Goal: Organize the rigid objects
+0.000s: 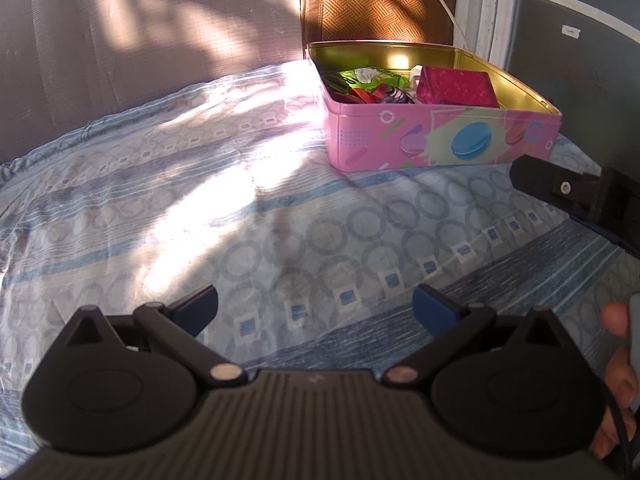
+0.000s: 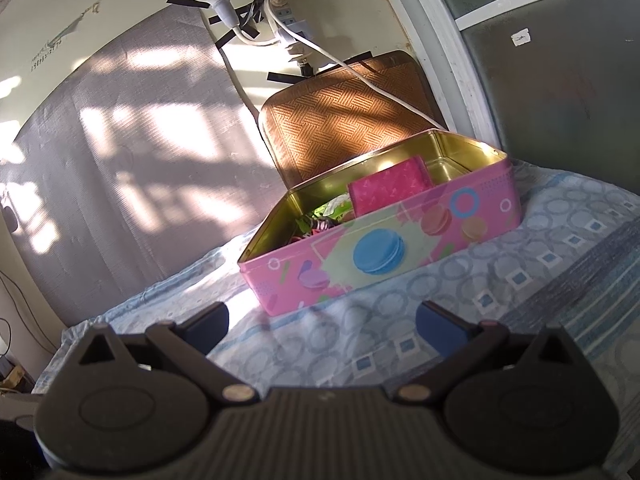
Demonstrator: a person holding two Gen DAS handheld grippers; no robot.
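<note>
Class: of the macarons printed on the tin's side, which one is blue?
The large macaron at the middle of the pink tin's long side is blue. The purple one sits lower left, the orange and peach ones to its right, all smaller.

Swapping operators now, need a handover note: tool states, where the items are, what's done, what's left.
Left tool: open, empty, over the patterned bedsheet, short of the tin.
Right tool: open, empty, facing the tin's long side.
Pink macaron tin: on the sheet, open, its lid upright behind it.
Inside: a magenta box toward the right end, a green packet and small dark and red items at the left end; the small ones are too cluttered to identify.
Done: these items are already in the tin.
Left: no loose objects visible on the sheet in either view; likely close the lid, but check outside the frames first.
</note>
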